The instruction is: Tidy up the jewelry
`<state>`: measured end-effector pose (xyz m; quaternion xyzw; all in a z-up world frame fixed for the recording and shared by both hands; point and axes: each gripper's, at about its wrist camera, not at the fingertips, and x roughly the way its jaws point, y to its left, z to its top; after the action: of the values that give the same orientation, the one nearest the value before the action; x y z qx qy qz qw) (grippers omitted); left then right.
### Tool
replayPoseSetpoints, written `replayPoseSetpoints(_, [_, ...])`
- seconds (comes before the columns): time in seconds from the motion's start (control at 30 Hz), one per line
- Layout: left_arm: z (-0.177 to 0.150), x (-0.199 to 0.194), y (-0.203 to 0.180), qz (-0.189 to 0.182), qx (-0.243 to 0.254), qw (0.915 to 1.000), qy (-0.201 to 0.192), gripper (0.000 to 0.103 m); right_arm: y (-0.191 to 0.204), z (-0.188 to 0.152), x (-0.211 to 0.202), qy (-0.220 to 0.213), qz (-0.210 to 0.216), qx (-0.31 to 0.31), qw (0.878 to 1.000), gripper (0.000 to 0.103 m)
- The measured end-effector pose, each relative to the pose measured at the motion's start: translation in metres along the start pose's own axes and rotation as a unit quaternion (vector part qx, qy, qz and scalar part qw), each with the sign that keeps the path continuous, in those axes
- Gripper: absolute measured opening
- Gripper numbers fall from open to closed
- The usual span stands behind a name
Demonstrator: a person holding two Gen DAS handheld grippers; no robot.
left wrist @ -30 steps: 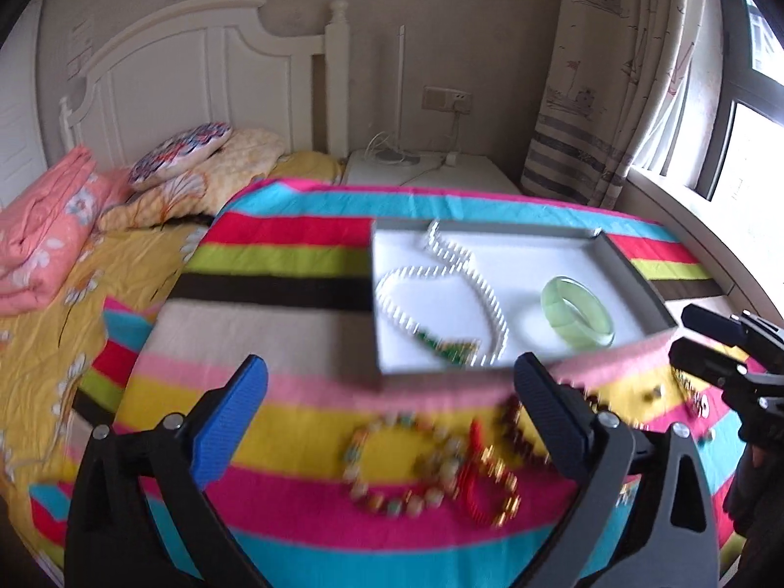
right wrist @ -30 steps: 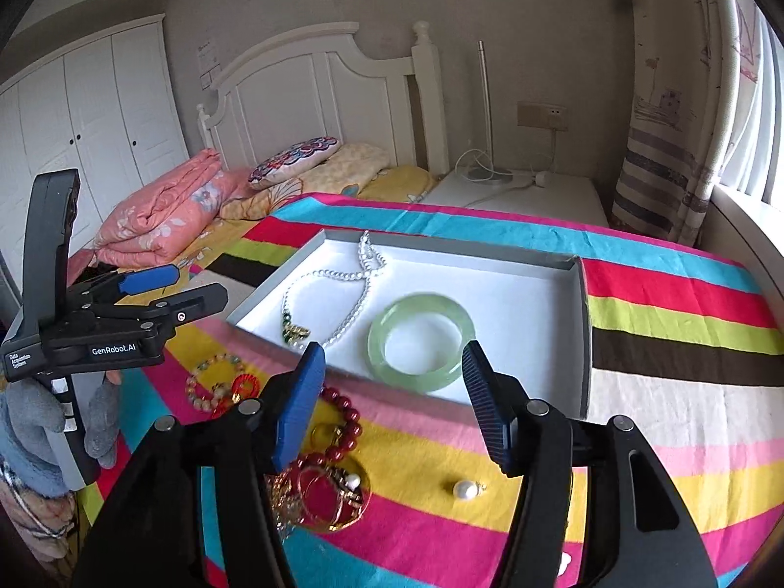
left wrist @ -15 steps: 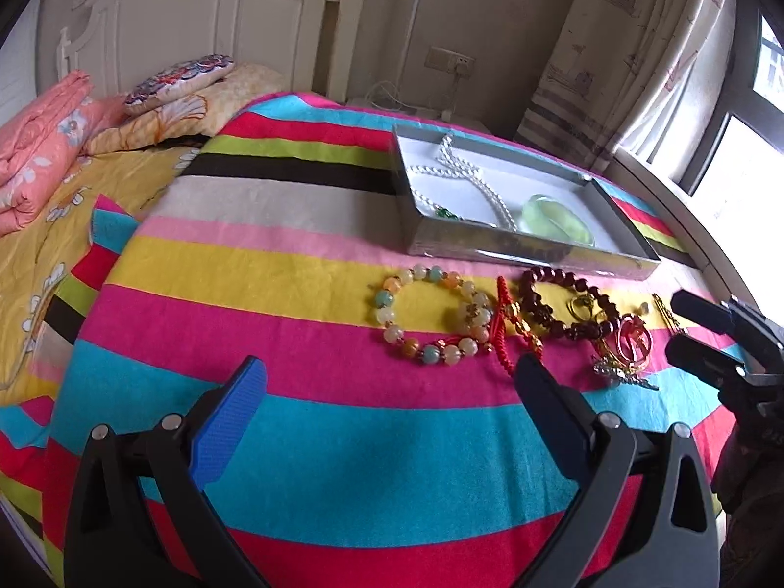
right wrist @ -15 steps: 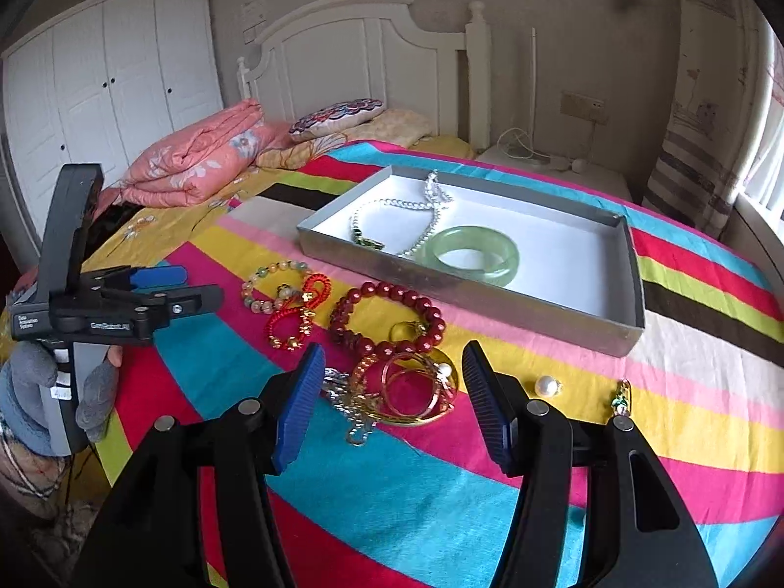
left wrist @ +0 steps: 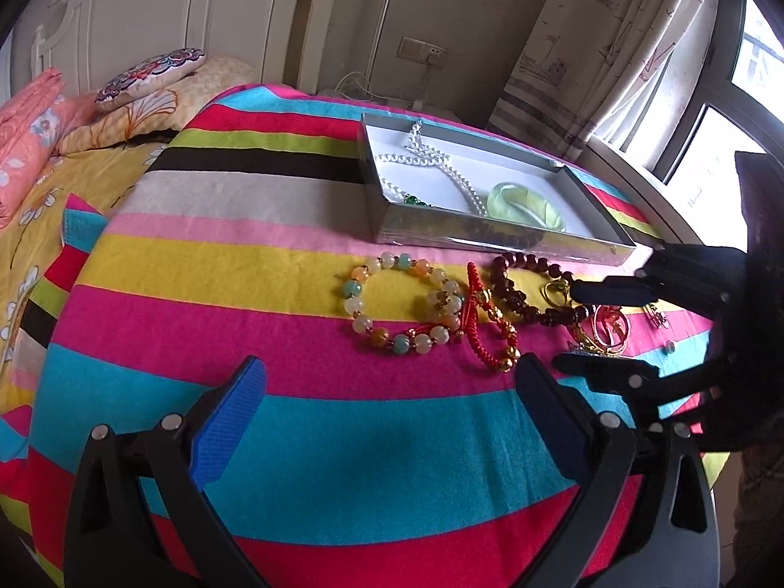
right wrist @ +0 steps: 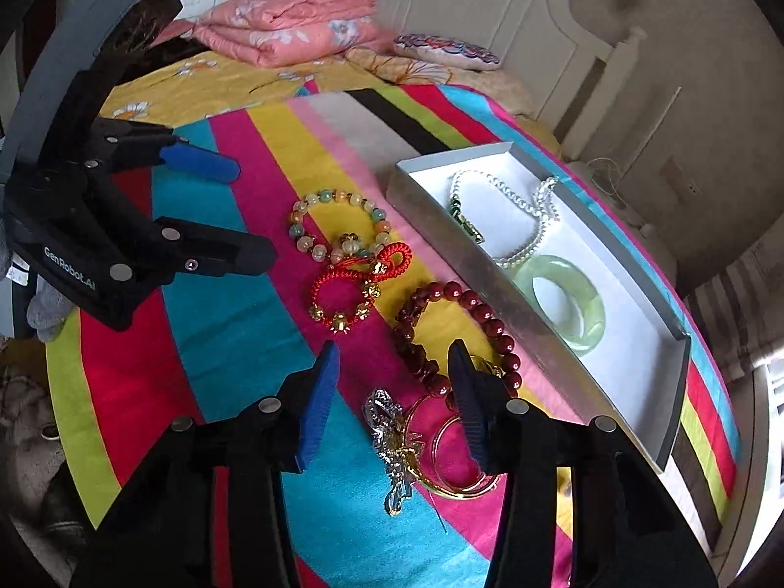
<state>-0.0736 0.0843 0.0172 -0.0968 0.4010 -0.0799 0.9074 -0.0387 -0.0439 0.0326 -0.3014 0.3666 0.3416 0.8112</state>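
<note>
A grey tray (left wrist: 495, 240) (right wrist: 495, 269) on the striped blanket holds a pearl necklace (left wrist: 436, 166) (right wrist: 529, 206) and a green bangle (left wrist: 526, 206) (right wrist: 563, 299). In front of it lie a pastel bead bracelet (left wrist: 399, 304) (right wrist: 338, 220), a red cord bracelet (left wrist: 490, 323) (right wrist: 353, 289), a dark red bead bracelet (left wrist: 534, 289) (right wrist: 460, 333), gold bangles (left wrist: 607, 330) (right wrist: 455, 455) and a silver brooch (right wrist: 392, 441). My left gripper (left wrist: 392, 416) (right wrist: 245, 215) is open and empty, near the pastel bracelet. My right gripper (right wrist: 392, 392) (left wrist: 573, 328) is open and empty, low over the gold bangles and brooch.
The striped blanket (left wrist: 294, 255) covers a bed with pillows (left wrist: 152, 73) and a folded pink quilt (right wrist: 289, 24) by the white headboard (left wrist: 196, 14). A curtain (left wrist: 602, 49) and window (left wrist: 710, 147) stand at the right. Small loose pieces (left wrist: 659, 318) lie beyond the bangles.
Both grippers have drawn back from the tray and come lower over the blanket. The right gripper has dropped close over the gold bangles and dark red bracelet. Both stay open.
</note>
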Motion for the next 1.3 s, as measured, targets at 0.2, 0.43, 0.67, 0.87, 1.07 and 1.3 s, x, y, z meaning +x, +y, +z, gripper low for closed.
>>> replayPoseSetpoints(0.2, [0.0, 0.001, 0.001, -0.006, 0.001, 1.0, 0.001, 0.1, -0.014, 0.009, 0.019, 0.041, 0.056, -0.019, 0.997, 0.043])
replayPoseSetpoints(0.43, [-0.001, 0.0, 0.002, -0.015, -0.001, 0.9999, -0.001, 0.1, -0.034, 0.004, 0.025, 0.037, 0.124, 0.02, 0.991, 0.041])
replayPoseSetpoints(0.67, [-0.002, -0.001, 0.002, -0.016, -0.002, 0.9999, -0.003, 0.1, -0.024, -0.003, 0.017, 0.011, 0.1, 0.003, 0.995, 0.014])
replayPoseSetpoints(0.87, [-0.002, -0.001, 0.004, -0.017, -0.004, 0.9998, -0.001, 0.1, -0.022, -0.004, 0.005, -0.043, 0.052, 0.035, 0.997, 0.013])
replayPoseSetpoints(1.07, [-0.003, 0.0, 0.004, -0.013, -0.005, 0.9999, 0.003, 0.1, -0.044, -0.02, -0.038, -0.148, 0.057, 0.165, 0.973, 0.013])
replayPoseSetpoints(1.3, [-0.002, 0.005, 0.002, -0.008, -0.005, 0.9999, 0.012, 0.1, -0.072, -0.068, -0.089, -0.275, 0.111, 0.31, 0.903, 0.013])
